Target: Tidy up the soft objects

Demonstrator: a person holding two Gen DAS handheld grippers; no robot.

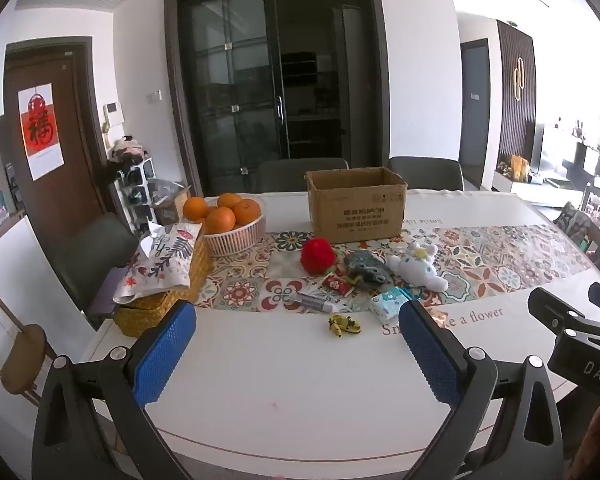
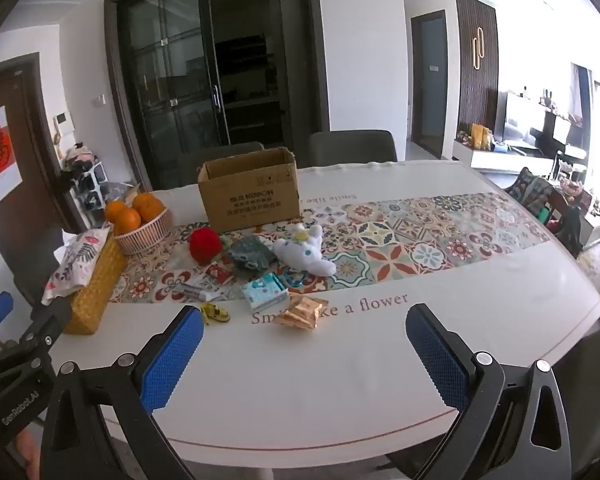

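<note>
Three soft toys lie in a row on the patterned runner in front of an open cardboard box (image 1: 356, 204) (image 2: 250, 192): a red plush (image 1: 318, 255) (image 2: 205, 245), a grey-green plush (image 1: 367, 267) (image 2: 251, 257) and a white plush (image 1: 418, 266) (image 2: 303, 250). My left gripper (image 1: 298, 350) is open and empty above the near white table edge, well short of the toys. My right gripper (image 2: 305, 354) is open and empty too, to the right of the left one.
A basket of oranges (image 1: 230, 220) (image 2: 140, 218) and a woven tissue box (image 1: 162, 276) (image 2: 92, 280) stand at left. A tissue pack (image 1: 392, 305) (image 2: 265, 295), a yellow toy (image 1: 343, 324) (image 2: 215, 314), a tube, red packets and gold wrappers (image 2: 302, 312) lie near the toys. Chairs surround the table.
</note>
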